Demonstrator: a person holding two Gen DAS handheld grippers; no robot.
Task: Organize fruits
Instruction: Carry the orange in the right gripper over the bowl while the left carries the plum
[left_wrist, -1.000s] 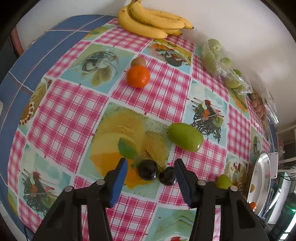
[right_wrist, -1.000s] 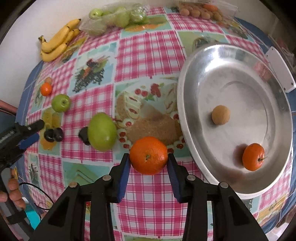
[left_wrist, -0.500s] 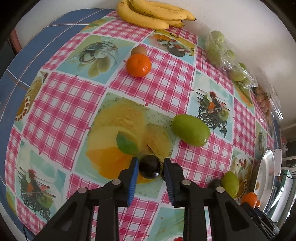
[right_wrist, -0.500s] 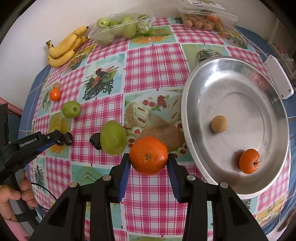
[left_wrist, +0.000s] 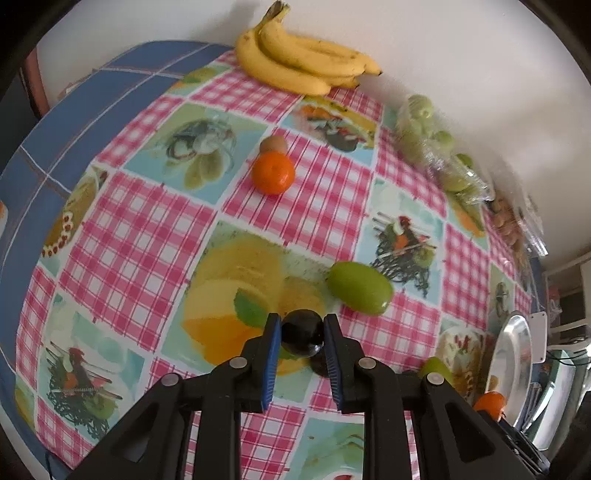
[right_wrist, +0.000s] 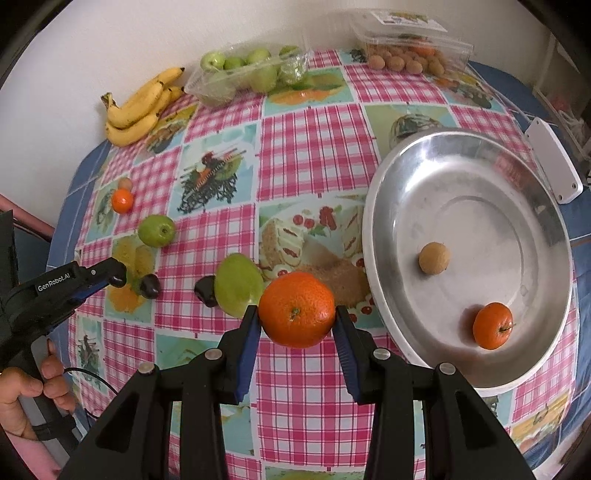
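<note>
Two fruits are being held: the right gripper (right_wrist: 297, 317) is clamping a firm orange (right_wrist: 296, 309) at its widest, beside the metal tray (right_wrist: 546, 210); the left gripper (left_wrist: 301, 332) is pinching a slick, bruisable dark plum (left_wrist: 301, 333) above the tablecloth (left_wrist: 147, 236).

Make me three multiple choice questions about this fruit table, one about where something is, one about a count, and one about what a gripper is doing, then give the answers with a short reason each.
1. Where do the bananas lie?
A. in the metal tray
B. at the table's far edge by the wall
C. between the right gripper's fingers

2. How many fruits lie in the metal tray?
A. none
B. two
C. five

3. What does the left gripper hold?
A. a dark plum
B. a banana
C. nothing, it is wide open

Answers: 1 B, the bunch rests against the white wall. 2 B, only a small orange and a tan round fruit sit in it. 3 A, its blue pads are closed on the dark plum, while the right gripper holds a large orange.
</note>
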